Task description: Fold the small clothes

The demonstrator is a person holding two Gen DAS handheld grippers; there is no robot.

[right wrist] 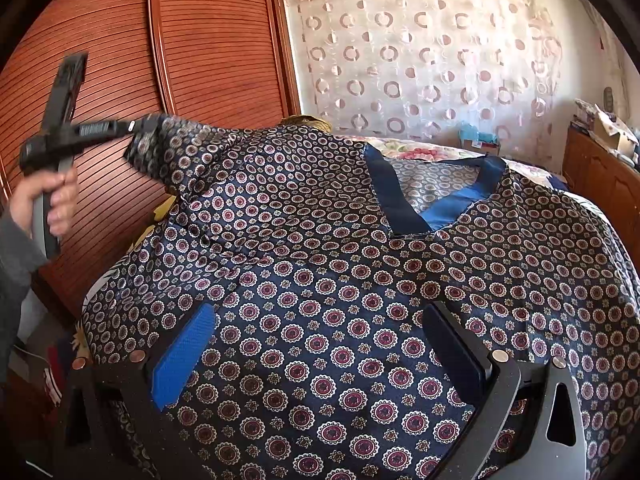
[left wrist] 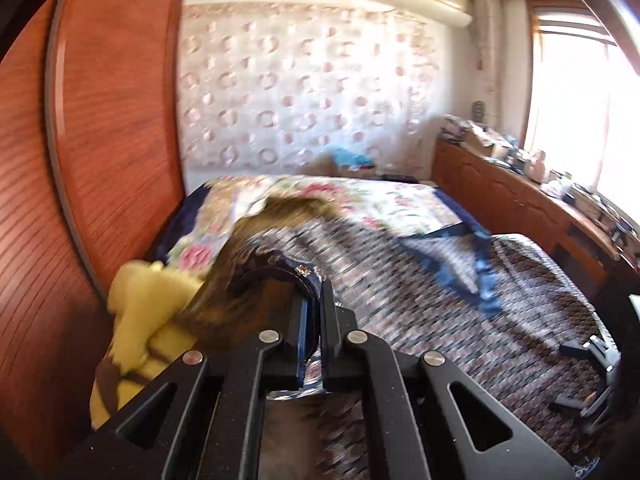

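A navy top (right wrist: pixel 320 260) printed with small round medallions lies spread on the bed, its blue V-neck (right wrist: pixel 436 196) toward the far side. My left gripper (right wrist: pixel 136 126) is shut on the top's left sleeve (right wrist: pixel 172 148) and holds it up off the bed, with a person's hand (right wrist: pixel 48 196) on the handle. In the left wrist view the gripper (left wrist: pixel 316 300) pinches dark printed fabric (left wrist: pixel 280 264), blurred by motion. My right gripper (right wrist: pixel 320 314) hovers open over the top's near part, with blue pads (right wrist: pixel 180 356) and nothing clamped.
A slatted wooden wardrobe door (right wrist: pixel 120 80) stands close on the left. A yellow plush toy (left wrist: pixel 148 304) lies at the bed's left edge beside floral bedding (left wrist: pixel 320 196). A cluttered wooden sideboard (left wrist: pixel 520 200) runs along the right under the window.
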